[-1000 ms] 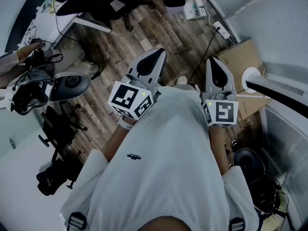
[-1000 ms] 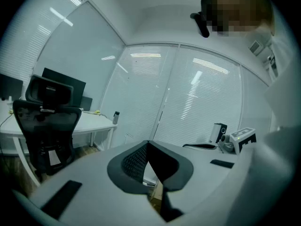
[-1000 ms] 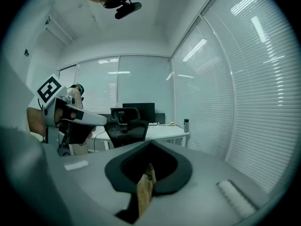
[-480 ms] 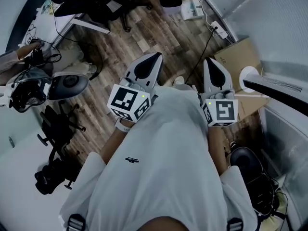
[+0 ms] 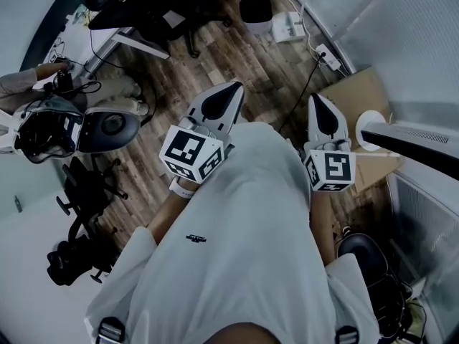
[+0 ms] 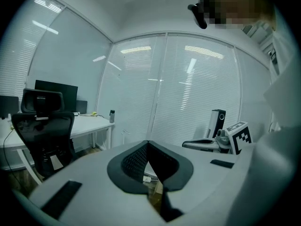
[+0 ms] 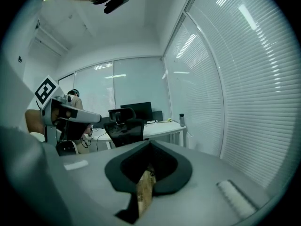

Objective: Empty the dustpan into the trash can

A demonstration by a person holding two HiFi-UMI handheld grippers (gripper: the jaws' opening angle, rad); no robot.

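Observation:
No dustpan shows in any view. A small dark-topped bin (image 5: 255, 9) stands on the wood floor at the far top of the head view. My left gripper (image 5: 228, 92) is held out in front of the white shirt, jaws shut with nothing between them; its own view shows the dark pads (image 6: 136, 161) meeting over a glimpse of floor. My right gripper (image 5: 320, 100) is held alongside it, also shut and empty. In the right gripper view its tips (image 7: 150, 142) point toward a desk and a black chair (image 7: 123, 126).
A cardboard box (image 5: 358, 95) and a white tower appliance (image 5: 405, 138) stand at the right by the blinds. A power strip (image 5: 327, 45) and its cable lie on the floor. At the left are a desk (image 5: 136, 38), office chairs (image 5: 82, 192) and another person (image 5: 43, 124).
The floor, the bin and the cardboard box have slid slightly down and right in the head view as both grippers travel forward together. Both pairs of jaws stay shut.

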